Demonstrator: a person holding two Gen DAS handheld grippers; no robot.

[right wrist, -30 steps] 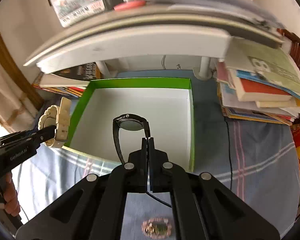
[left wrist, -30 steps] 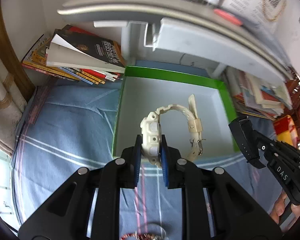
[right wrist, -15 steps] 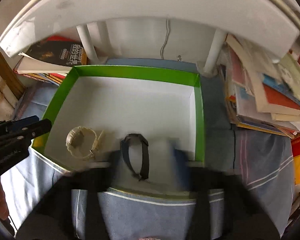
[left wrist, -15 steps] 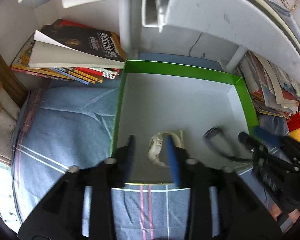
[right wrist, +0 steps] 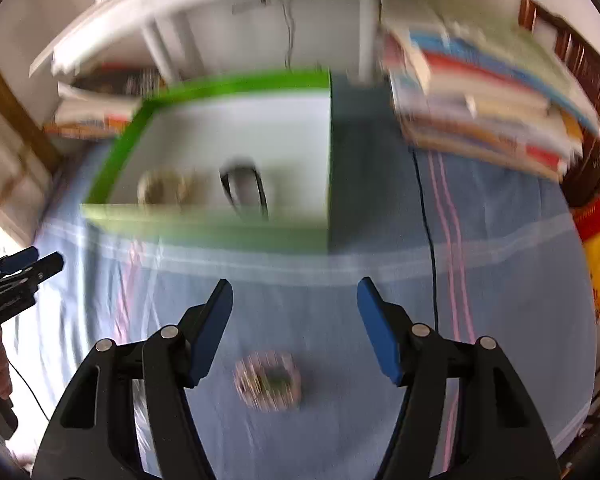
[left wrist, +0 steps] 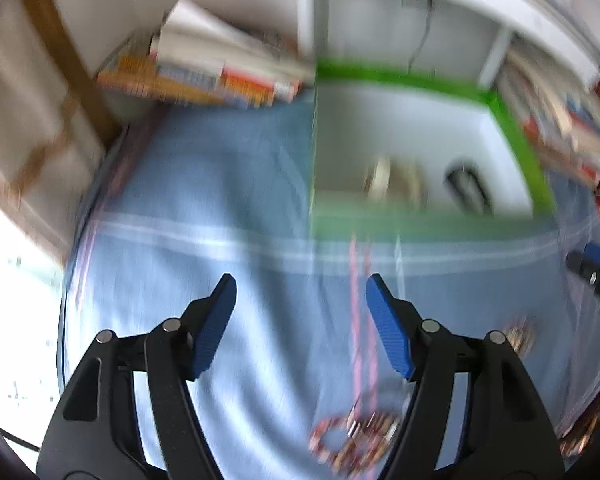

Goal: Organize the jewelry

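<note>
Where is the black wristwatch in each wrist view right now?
Left wrist view: the black wristwatch lies in the right part of the green-rimmed white box, right of the cream plastic watch.
Right wrist view: the black wristwatch lies near the box's front middle, again right of the cream watch.
Shared landmark: the box's green rim.

My left black plastic two-finger tool has angular, cut-out arms, round silver pivot screws on each arm, and blue ribbed pads on the inner faces of its fingers. My right black plastic two-finger tool is built the same, with the same silver screws and blue ribbed pads. Seen from the side, the left one carries small white lettering, too blurred to read.
</note>
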